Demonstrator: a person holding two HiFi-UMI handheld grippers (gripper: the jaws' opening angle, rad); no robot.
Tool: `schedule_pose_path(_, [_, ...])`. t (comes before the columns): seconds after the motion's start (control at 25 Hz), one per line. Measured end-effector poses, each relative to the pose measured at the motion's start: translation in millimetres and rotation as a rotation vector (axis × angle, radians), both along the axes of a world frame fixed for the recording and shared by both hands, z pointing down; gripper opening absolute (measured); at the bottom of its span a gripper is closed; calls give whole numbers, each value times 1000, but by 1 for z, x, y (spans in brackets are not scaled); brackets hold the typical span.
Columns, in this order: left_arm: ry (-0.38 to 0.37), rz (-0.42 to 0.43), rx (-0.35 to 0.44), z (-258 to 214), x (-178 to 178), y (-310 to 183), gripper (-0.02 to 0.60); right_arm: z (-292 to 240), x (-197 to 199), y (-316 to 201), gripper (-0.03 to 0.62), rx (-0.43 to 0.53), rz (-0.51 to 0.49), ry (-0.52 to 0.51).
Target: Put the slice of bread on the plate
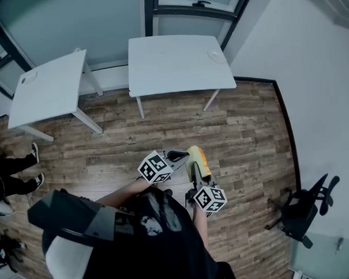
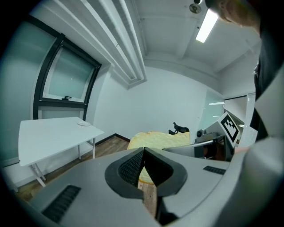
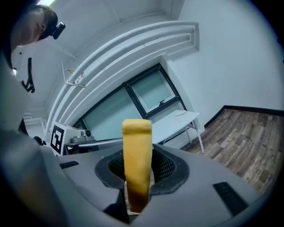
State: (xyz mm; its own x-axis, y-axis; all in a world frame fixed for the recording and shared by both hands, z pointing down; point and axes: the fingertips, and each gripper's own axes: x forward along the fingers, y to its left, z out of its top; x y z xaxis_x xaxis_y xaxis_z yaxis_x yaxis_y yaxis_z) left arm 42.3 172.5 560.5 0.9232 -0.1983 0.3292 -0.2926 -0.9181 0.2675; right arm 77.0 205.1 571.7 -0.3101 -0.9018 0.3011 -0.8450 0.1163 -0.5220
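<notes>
Evidently a carry: right gripper point(image 3: 138, 177) clamps the bread slice point(image 3: 136, 146) on edge and upright, likely for an easy lay-down. Left gripper point(image 2: 143, 166) has jaws together, empty. Plate point(image 1: 217, 57) sits on the white table point(image 1: 171, 69), one o'clock.

bread point(image 3: 135, 164) yellow-tan | table point(image 1: 180, 63) white | floor point(image 1: 249, 133) brown wood-grain | marker cube point(image 1: 154, 167) blk/wht squares
</notes>
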Motion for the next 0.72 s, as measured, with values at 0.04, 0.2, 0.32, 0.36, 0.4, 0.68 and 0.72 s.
schedule_pose_path(0.04, [-1, 3, 15, 0, 5, -13, 5, 2, 4, -11, 89, -3, 3, 0])
schedule_pose_path(0.2, [8, 41, 44, -4, 31, -68, 5, 2, 30, -63, 89, -15, 41, 18])
schedule_pose_path(0.32, [34, 79, 39, -9, 53, -111, 5, -9, 50, -105, 89, -6, 56, 63])
schedule_pose_path(0.36, [38, 91, 41, -11, 60, -125, 5, -12, 57, -119, 89, -4, 65, 76])
schedule_pose_path(0.4, [39, 102, 46, -13, 67, -138, 5, -15, 65, -133, 89, 0, 78, 85])
schedule_pose_path(0.68, [-25, 144, 139, -10, 81, -203, 5, -14, 103, -203, 89, -19, 137, 102])
schedule_pose_path(0.72, [-20, 124, 119, -7, 81, -213, 5, -11, 106, -211, 89, -29, 124, 106])
